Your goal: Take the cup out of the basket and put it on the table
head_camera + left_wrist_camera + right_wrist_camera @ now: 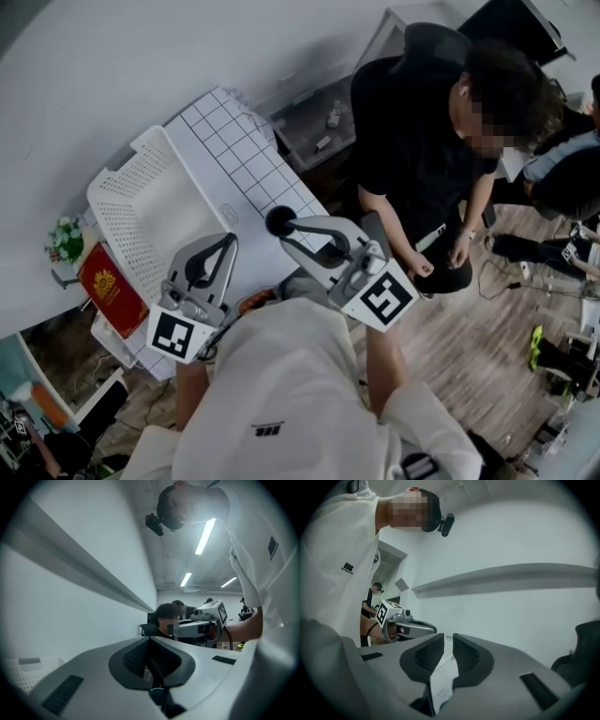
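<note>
In the head view my right gripper [286,226] is over the checked table mat [234,131], to the right of the white basket [122,202]. A dark round cup [277,221] sits at its tips. In the right gripper view the pads [429,653] are pressed on a thin white textured wall [443,679], which looks like the cup's side; the rest of the cup is hidden. My left gripper [229,241] is just left of it, near the basket's front corner. Its jaws [149,644] are shut with nothing between them. Both grippers tilt upward.
A person in black [422,141] stands close at the table's right end. A red booklet [111,289] and a small plant [66,239] lie left of the basket. A grey shelf unit [314,127] stands behind the table. Wooden floor with cables is at the right.
</note>
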`<action>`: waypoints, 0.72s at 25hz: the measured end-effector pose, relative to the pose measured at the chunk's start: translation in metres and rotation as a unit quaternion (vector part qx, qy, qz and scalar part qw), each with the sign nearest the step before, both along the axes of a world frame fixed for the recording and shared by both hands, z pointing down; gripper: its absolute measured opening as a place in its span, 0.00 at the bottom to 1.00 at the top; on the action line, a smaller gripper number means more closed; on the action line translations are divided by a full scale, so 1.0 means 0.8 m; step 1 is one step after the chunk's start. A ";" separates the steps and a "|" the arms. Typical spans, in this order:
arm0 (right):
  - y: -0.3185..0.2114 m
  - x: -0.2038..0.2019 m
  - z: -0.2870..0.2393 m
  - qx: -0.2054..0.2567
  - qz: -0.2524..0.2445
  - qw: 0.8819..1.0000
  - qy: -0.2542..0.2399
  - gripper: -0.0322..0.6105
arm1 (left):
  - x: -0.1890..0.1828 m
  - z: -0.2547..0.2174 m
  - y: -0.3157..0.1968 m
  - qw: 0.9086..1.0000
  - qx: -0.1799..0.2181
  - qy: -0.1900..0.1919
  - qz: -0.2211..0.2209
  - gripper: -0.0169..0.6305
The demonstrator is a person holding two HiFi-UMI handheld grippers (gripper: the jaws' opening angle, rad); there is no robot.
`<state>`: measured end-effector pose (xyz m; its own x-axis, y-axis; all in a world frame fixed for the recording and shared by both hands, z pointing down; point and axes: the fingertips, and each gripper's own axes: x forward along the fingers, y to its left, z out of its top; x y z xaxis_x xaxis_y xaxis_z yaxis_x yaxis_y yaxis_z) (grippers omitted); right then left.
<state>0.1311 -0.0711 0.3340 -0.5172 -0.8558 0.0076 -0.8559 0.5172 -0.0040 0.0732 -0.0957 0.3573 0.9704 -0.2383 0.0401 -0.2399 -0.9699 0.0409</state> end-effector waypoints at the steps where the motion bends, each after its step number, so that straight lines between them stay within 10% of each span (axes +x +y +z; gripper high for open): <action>1: 0.004 -0.003 -0.006 0.005 0.008 1.000 -0.001 0.14 | 0.001 -0.004 0.002 1.000 0.005 0.001 0.003 0.04; 18: 0.061 -0.013 -0.008 0.021 0.053 0.998 -0.011 0.07 | 0.022 -0.016 0.065 0.997 0.023 0.008 0.068 0.04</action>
